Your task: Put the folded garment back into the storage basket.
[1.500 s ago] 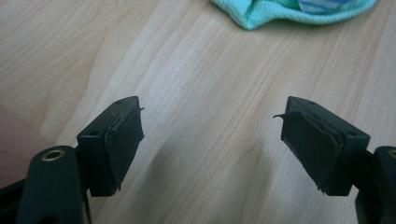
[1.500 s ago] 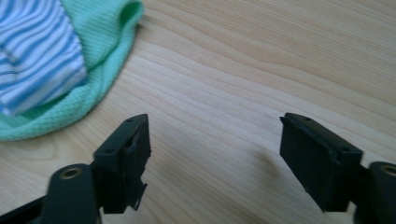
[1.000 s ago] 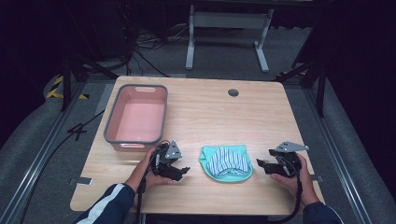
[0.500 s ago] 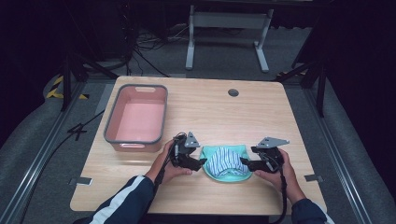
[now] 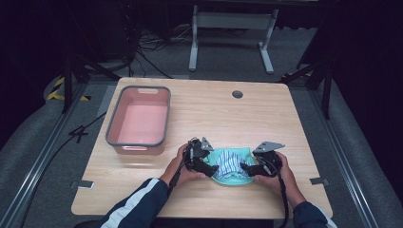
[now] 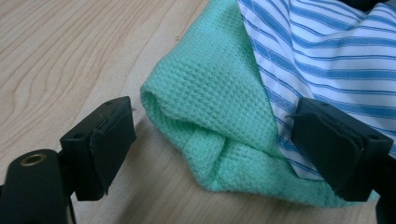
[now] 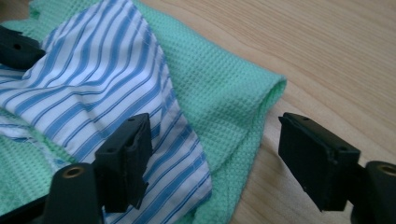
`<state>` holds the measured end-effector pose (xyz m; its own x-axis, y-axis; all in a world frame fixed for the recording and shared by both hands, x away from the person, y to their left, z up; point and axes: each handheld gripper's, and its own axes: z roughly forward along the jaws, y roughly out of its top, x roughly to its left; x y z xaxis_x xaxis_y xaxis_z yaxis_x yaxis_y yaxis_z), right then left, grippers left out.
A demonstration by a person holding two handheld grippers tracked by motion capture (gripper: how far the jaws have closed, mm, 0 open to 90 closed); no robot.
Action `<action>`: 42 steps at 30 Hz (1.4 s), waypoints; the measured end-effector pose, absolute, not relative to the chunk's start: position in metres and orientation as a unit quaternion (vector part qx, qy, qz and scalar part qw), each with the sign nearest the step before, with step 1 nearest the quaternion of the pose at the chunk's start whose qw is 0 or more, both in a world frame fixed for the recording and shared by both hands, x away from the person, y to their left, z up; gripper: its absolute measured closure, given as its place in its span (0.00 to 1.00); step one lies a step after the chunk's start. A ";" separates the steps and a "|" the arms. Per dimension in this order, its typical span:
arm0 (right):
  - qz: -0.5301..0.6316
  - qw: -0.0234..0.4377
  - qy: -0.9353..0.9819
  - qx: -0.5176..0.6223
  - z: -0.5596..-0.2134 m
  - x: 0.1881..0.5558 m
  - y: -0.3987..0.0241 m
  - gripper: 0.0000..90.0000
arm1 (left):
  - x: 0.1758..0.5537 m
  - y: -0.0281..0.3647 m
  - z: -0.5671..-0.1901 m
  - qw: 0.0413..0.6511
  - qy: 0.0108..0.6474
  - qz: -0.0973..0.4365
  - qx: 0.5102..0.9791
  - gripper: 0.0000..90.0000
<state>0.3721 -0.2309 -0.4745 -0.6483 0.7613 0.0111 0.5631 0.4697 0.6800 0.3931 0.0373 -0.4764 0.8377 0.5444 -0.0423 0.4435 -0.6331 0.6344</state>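
A green waffle cloth (image 5: 227,180) lies at the front middle of the table, with a blue-and-white striped cloth (image 5: 230,162) bunched on top of it. My left gripper (image 5: 209,170) sits at the pile's left edge. It is open, and its jaws have just been opening. A folded green corner (image 6: 210,121) lies between them, untouched by the pads, and one pad (image 6: 338,149) hovers over the striped cloth (image 6: 336,51). My right gripper (image 5: 245,169) is at the right edge, also open and just widened. It straddles the green fold (image 7: 233,112) beside the striped cloth (image 7: 93,88).
A pink bin (image 5: 114,129) with a grey rim stands at the left of the table, nothing inside it. A round cable hole (image 5: 237,94) is near the far edge. Bare wood (image 5: 228,123) stretches behind the cloths. Dark floor and a stand's legs lie beyond the table.
Both hands have moved inward from either side and slightly down, onto the edges of the cloth pile. The jaws of both grippers stand wider than before.
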 end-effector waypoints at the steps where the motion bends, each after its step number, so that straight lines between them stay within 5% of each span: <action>1: 0.334 0.148 0.844 0.392 -0.474 0.372 -0.231 0.28 | 0.394 0.038 -0.476 0.328 0.270 0.078 0.902 0.16; 6: 0.341 0.139 0.843 0.392 -0.477 0.371 -0.230 0.33 | 0.399 0.042 -0.476 0.336 0.262 0.079 0.901 0.21; 12: 0.344 0.134 0.846 0.384 -0.475 0.367 -0.227 0.46 | 0.400 0.044 -0.475 0.354 0.235 0.065 0.903 0.58; 18: 0.347 0.124 0.848 0.382 -0.473 0.364 -0.224 0.68 | 0.399 0.043 -0.474 0.359 0.227 0.052 0.904 0.77; 26: 0.346 0.120 0.850 0.379 -0.472 0.362 -0.221 0.83 | 0.395 0.042 -0.474 0.355 0.228 0.052 0.905 0.86; 42: 0.351 0.117 0.852 0.372 -0.467 0.361 -0.224 0.88 | 0.393 0.041 -0.469 0.350 0.223 0.047 0.908 0.90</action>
<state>0.3607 -0.2242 -0.4673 -0.6961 0.7154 0.0607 0.5506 0.4778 0.6845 0.3934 0.0405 -0.4691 0.8961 0.4381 -0.0706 0.3720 -0.6551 0.6576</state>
